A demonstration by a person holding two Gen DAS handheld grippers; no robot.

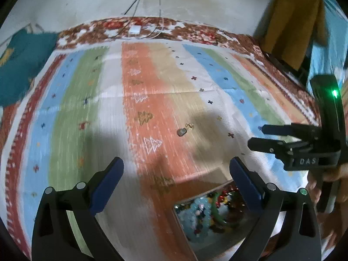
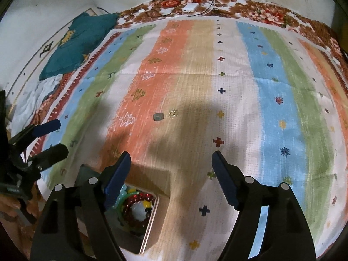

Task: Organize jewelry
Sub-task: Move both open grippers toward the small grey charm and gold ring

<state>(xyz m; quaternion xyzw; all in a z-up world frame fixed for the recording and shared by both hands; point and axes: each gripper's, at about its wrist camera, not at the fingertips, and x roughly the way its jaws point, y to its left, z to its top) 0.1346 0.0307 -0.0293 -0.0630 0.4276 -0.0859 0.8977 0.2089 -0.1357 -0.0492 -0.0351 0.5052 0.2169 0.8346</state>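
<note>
On the far left, against the pale wall, lies a teal cushion [image 2: 74, 47] with a crumpled white cloth [image 2: 37, 100] just below it, both at the edge of a bed covered by a brown floral sheet [image 2: 256, 10]. Over that sheet is spread a striped mat [image 2: 195, 69] with bands of blue, green, white, orange and tan, dotted with small crosses and tree shapes.

The left gripper [image 1: 176, 167] hangs over the near part of the mat with its blue-padded jaws spread wide and nothing between them. In the right wrist view it shows at the left edge [image 2: 54, 137], held by a hand [image 2: 10, 208].

Just right of it, at the near edge of the mat, sits an open jewelry box [image 2: 152, 217] with pale wooden walls. It is packed with beaded bracelets [image 2: 139, 208] in dark red, green, yellow and pale blue.

Farther out on the orange band, well apart from the box, a small grey stone-like piece [image 2: 158, 116] lies on the mat, and just beside it on its right is a little gold ring-shaped piece [image 2: 173, 113]. The two are close but not touching.

The right gripper [image 2: 171, 167] hovers over the tan and white bands, its jaws also parted and empty. A white charger block [image 2: 190, 7] with cables lies on the floral sheet at the far edge
</note>
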